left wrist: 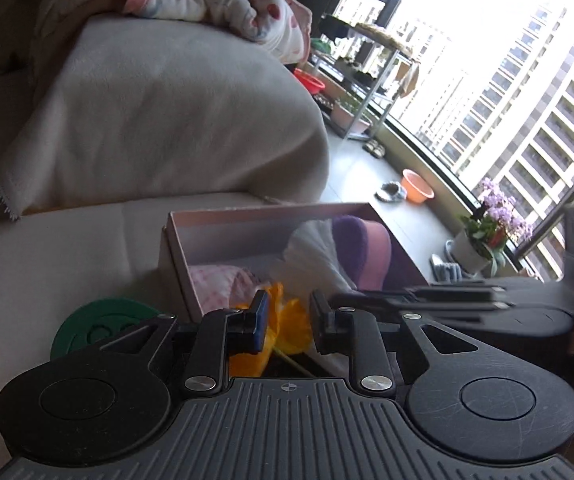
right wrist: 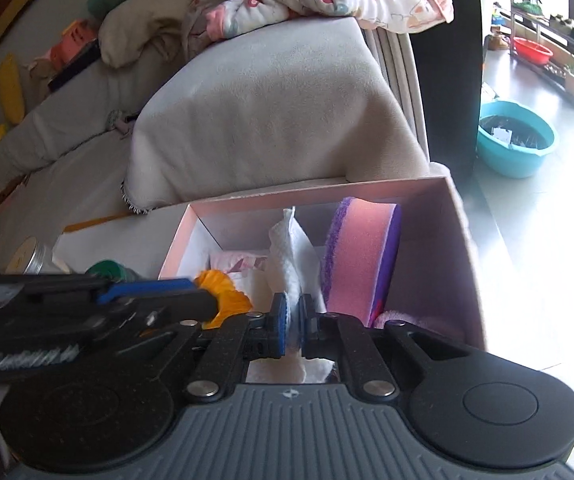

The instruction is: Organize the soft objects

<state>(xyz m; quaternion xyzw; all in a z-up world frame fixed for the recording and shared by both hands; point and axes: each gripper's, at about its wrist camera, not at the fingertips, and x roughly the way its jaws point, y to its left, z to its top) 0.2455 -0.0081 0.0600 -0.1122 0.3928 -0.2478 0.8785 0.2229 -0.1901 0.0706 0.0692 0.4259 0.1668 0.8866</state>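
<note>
In the left wrist view, the left gripper (left wrist: 287, 322) hangs at the near edge of a pale pink box (left wrist: 207, 220) that sits on a light sofa seat (left wrist: 67, 248); its jaws stand apart, with an orange fabric flower (left wrist: 291, 328) lying between and just beyond them, and I cannot tell whether either pad touches it. Inside the box lie a pink checked cloth (left wrist: 219, 280), a white cloth (left wrist: 311, 252) and a purple-and-pink sponge (left wrist: 363, 248) standing on edge. A green disc (left wrist: 99, 324) rests on the seat just left of the box, and the right gripper (left wrist: 447, 300) reaches in from the right. In the right wrist view, the right gripper (right wrist: 293, 320) has its jaws closed on the white cloth (right wrist: 287, 256), which rises upright over the box (right wrist: 439, 216) beside the sponge (right wrist: 363, 256). The left gripper (right wrist: 203, 300) enters from the left against the orange flower (right wrist: 223, 292) at the box's near left corner. A metal tin (right wrist: 27, 258) stands on the seat to the left.
</note>
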